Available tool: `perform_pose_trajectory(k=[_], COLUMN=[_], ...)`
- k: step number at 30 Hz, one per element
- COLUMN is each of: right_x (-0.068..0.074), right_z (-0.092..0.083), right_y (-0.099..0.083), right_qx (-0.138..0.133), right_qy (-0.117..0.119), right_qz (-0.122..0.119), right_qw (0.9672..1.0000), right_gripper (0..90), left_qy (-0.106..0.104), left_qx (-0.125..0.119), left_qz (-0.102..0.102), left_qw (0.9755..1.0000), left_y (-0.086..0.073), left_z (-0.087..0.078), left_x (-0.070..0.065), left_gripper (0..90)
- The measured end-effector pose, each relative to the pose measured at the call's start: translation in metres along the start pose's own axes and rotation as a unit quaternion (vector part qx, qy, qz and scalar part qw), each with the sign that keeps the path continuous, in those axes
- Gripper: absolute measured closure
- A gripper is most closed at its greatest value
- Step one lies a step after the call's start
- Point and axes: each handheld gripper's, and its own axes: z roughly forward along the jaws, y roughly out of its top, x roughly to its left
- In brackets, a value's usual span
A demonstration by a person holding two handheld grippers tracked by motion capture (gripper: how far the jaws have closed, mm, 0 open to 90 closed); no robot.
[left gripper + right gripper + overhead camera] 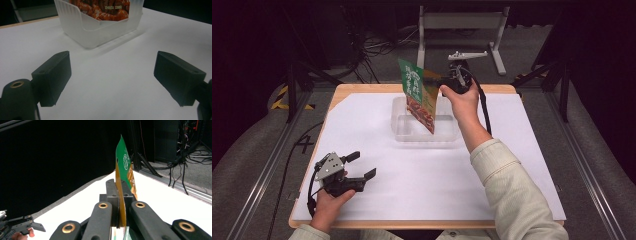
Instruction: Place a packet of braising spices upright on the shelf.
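I stand at a wooden desk (362,89) topped with a white sheet, holding a two-jaw gripper in each hand. My landmark is a clear, ribbed plastic tub (404,131), rectangular and open at the top, sitting on the sheet toward the far middle of the desk.

My right gripper (443,79) is raised above the tub's far right corner, and its fingers (110,202) are clenched on the edge of a flat green-and-orange printed food pouch (418,92). The pouch hangs edge-on and slightly tilted, its green top well above the tub and its lower, red-orange end down inside the tub. In the right gripper view the thin pouch (124,173) rises straight up from between the two pressed-together fingers.

My left gripper (362,166) rests in my left hand (328,206) near the front left corner of the desk, well apart from the tub. Its black fingers (53,77) are released, spread wide with nothing between them, and point toward the tub (98,31), where the pouch's orange print (105,10) shows through the clear wall.
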Motion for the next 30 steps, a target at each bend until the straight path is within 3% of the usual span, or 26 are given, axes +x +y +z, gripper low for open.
perform_pose_trajectory(k=[10, 20, 26, 30], right_x=[-0.002, -0.005, -0.01, -0.012], right_z=[0.007, 0.004, 0.002, 0.001], right_y=[-0.011, -0.018, -0.025, -0.028], right_qx=[0.009, 0.011, 0.028, 0.023], right_qy=[0.0, 0.011, 0.0, 0.006], right_qz=[0.004, 0.01, 0.014, 0.02], right_qw=[1.0, 0.9998, 0.9995, 0.9995], right_gripper=[89.8, 89.7, 89.9, 89.9], left_qy=[0.0, 0.001, 0.0, 0.0], left_qx=[-0.002, 0.001, 0.001, 0.002], left_qz=[0.0, -0.001, 0.0, 0.002], left_qw=[1.0, 1.0, 1.0, 1.0], left_y=[0.0, 0.0, 0.0, 0.0], left_z=[0.0, 0.0, 0.001, 0.001], left_x=[0.0, -0.001, -0.001, -0.001], left_gripper=[15.2, 15.2, 15.2, 15.2])
